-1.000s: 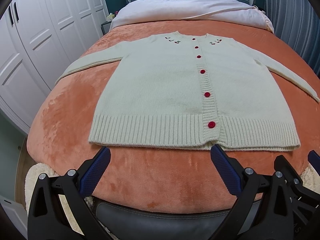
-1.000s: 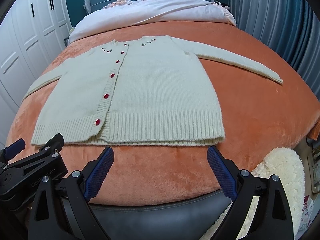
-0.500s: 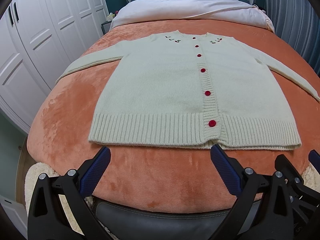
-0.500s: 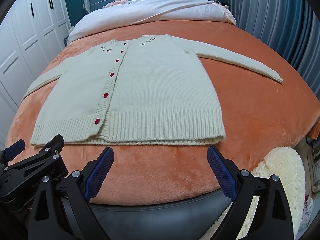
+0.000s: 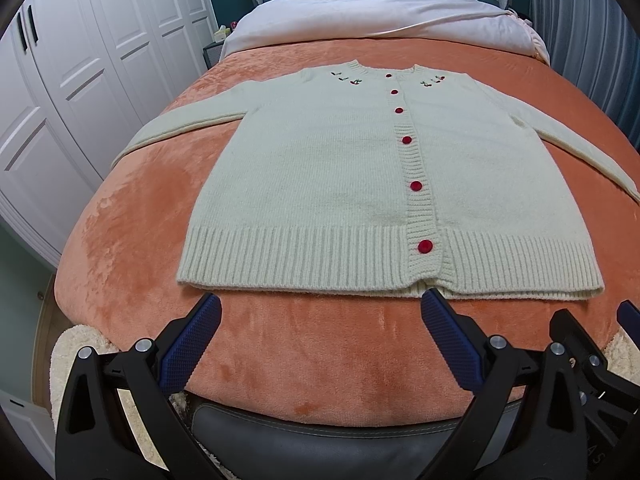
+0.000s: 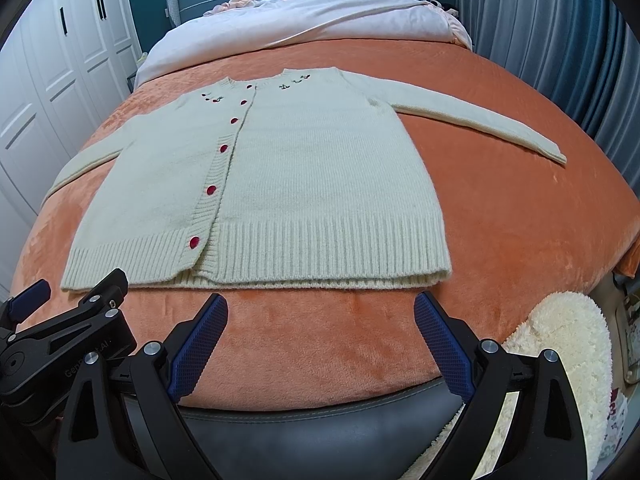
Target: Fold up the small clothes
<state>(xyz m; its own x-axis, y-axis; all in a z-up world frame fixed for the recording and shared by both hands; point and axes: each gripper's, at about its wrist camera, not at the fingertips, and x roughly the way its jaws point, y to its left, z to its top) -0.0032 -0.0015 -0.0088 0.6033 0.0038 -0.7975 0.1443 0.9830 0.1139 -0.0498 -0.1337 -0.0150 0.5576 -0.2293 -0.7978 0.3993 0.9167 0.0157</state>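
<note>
A cream knitted cardigan (image 5: 320, 184) with red buttons lies flat and face up on the orange bed cover (image 5: 132, 232), both sleeves spread out to the sides. Its ribbed hem (image 6: 320, 248) faces me. My left gripper (image 5: 320, 320) stands open just short of the hem, nothing between its blue pads. My right gripper (image 6: 320, 320) is likewise open in front of the hem's right half. The right sleeve (image 6: 488, 124) stretches toward the curtain side. The left gripper's body (image 6: 60, 340) shows at the lower left of the right wrist view.
A white duvet (image 5: 380, 16) is bunched at the head of the bed. White wardrobe doors (image 5: 60, 80) line the left side, blue curtains (image 6: 560, 40) the right. The dark padded bed edge (image 6: 320, 420) is under the grippers, and a fluffy cream rug (image 6: 560, 352) lies on the floor at right.
Both grippers have crept slightly forward toward the hem; the cardigan has not moved.
</note>
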